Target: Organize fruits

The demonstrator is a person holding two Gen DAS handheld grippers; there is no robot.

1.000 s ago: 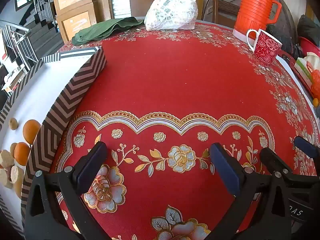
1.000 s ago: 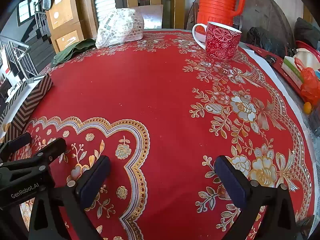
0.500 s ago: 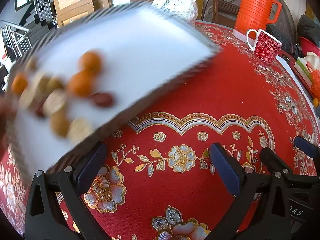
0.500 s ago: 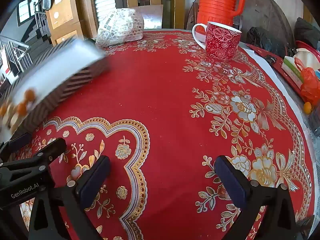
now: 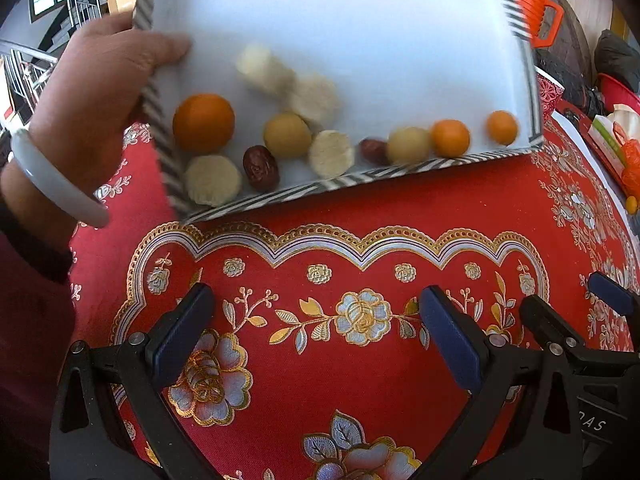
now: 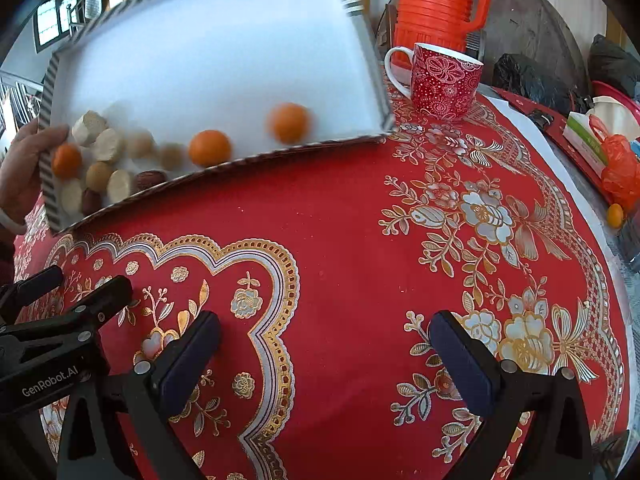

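A person's hand [image 5: 92, 104] holds a white box lid with a striped rim [image 5: 400, 168] tilted over the red tablecloth [image 5: 360, 248]. Inside it lie oranges [image 5: 203, 122], red dates [image 5: 261, 167], pale round slices [image 5: 212, 185] and yellowish fruits [image 5: 286, 135], gathered along the low near rim. The same tray [image 6: 224, 40] appears upper left in the right wrist view, with an orange [image 6: 289, 122] rolling. My left gripper [image 5: 316, 336] is open over the cloth, well short of the tray. My right gripper [image 6: 328, 356] is also open with nothing in it.
A red patterned mug [image 6: 444, 80] and an orange thermos jug [image 6: 436, 0] stand at the back right. Packets and an orange bag [image 6: 620, 168] lie at the right table edge, with a small orange [image 6: 615, 215] there. A sleeve [image 5: 28, 320] fills the left.
The tray, first lying at the left table edge, was lifted and swung over the table by a hand. It now tilts toward me and the fruits have rolled to its near rim. Both grippers stayed still.
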